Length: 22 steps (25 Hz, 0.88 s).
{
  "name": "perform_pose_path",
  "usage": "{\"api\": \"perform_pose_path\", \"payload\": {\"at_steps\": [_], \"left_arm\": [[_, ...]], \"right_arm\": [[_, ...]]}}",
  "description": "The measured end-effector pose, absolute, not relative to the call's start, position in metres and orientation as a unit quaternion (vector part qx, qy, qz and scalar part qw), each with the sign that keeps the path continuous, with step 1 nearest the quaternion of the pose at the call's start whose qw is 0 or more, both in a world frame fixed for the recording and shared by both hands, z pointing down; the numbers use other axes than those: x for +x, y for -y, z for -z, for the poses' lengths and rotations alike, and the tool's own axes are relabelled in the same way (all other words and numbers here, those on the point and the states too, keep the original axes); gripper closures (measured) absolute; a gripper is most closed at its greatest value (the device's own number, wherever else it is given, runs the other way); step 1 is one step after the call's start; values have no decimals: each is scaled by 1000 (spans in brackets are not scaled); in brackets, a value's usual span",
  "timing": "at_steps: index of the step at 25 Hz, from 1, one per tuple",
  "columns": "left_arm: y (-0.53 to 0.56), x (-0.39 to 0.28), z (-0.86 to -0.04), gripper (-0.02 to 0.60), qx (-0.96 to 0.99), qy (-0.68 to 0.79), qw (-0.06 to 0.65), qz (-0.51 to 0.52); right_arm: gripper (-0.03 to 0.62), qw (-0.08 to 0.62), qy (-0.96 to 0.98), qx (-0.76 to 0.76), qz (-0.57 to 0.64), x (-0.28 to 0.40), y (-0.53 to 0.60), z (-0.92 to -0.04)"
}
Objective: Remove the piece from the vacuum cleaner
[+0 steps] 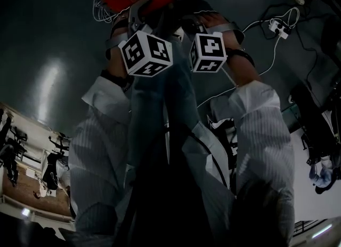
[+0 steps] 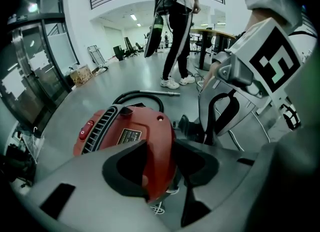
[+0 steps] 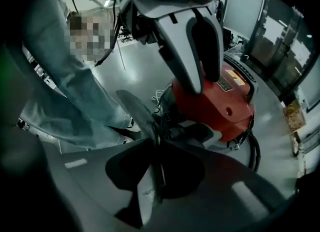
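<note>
Seemingly lengthwise away: vacuum cleaner point(image 2: 125, 141), hose point(image 2: 134, 94) beyond.

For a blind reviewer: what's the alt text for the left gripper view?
A red vacuum cleaner sits with its near edge between the left tongs and their open jaws. A black hose curls behind it; the right tongs stand at right.

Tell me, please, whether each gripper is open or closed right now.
Left gripper: open around the red vacuum cleaner.
Right gripper: closed on a thin dark piece.
</note>
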<state>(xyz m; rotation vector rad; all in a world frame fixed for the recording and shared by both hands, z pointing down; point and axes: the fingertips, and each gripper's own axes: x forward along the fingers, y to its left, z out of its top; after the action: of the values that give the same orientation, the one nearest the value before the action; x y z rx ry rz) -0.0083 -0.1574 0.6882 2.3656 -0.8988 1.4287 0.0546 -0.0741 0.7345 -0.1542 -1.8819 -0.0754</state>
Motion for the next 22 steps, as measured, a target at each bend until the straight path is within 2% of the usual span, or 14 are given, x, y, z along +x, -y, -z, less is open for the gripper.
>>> {"api": "perform_pose_path", "payload": {"at_steps": [3, 18, 21, 22], "left_arm": [[156, -8, -689, 411, 806, 308, 122, -491], [158, -7, -691, 408, 797, 310, 139, -499], [159, -5, -692, 408, 799, 311, 138, -496], [160, -4, -692, 408, 799, 313, 137, -496]], "right_arm": [[562, 594, 800, -74, 25, 55, 71, -733], [554, 597, 794, -111, 14, 62, 46, -735], [549, 603, 783, -152, 2, 73, 26, -739], [568, 606, 777, -172, -3, 80, 12, -741]]}}
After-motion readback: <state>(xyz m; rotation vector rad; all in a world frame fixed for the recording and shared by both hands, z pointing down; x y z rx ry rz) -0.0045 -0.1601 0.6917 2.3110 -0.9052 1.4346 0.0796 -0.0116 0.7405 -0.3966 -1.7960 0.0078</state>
